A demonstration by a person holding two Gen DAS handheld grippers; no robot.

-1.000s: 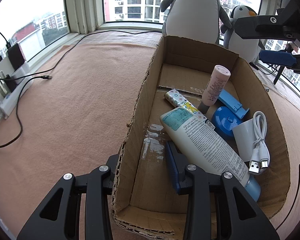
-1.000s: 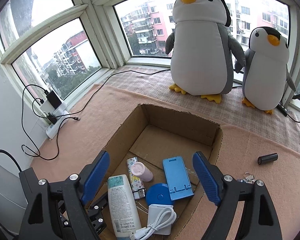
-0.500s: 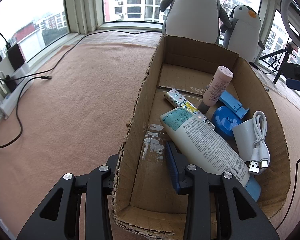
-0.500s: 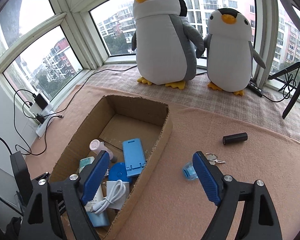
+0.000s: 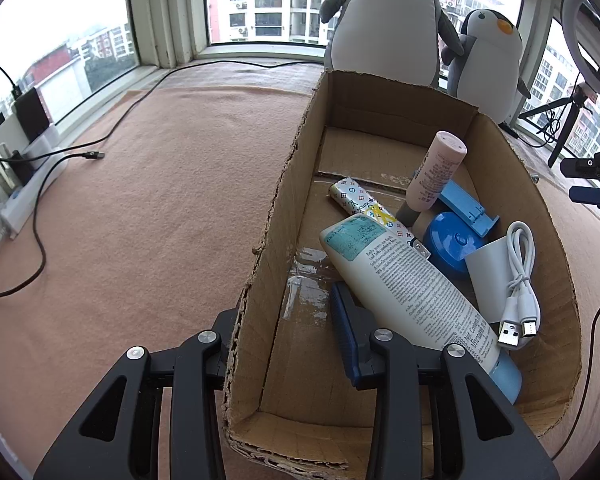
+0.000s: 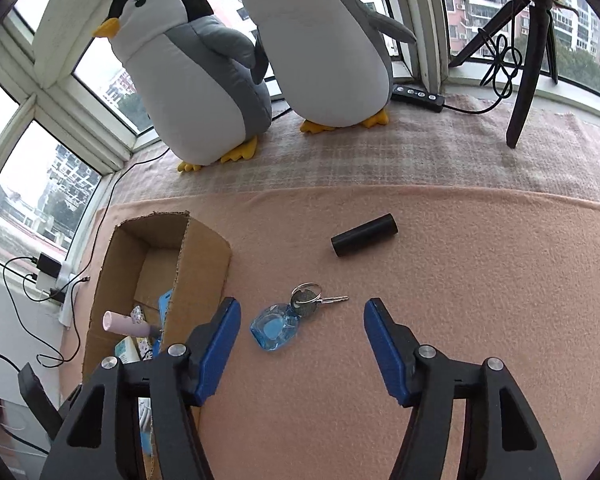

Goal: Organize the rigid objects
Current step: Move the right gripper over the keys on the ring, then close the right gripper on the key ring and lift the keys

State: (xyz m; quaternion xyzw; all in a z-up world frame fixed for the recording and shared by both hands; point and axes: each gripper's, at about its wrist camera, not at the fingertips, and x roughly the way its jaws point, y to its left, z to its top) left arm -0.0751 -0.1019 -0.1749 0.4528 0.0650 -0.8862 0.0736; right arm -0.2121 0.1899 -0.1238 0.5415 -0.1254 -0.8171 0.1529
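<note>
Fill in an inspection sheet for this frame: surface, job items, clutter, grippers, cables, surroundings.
Surface: pink fleece blanket, with a checked cloth beyond it.
Job items: cardboard box holds a white lotion bottle, pink tube, patterned tube, blue disc, blue stand and white USB cable. Outside it lie a black cylinder and keys on a blue fob.
Clutter: nothing seen.
Grippers: left gripper straddles the box's left wall; right gripper is open over the keys.
Cables: black leads to a power strip.
Surroundings: two plush penguins, tripod, windows.
</note>
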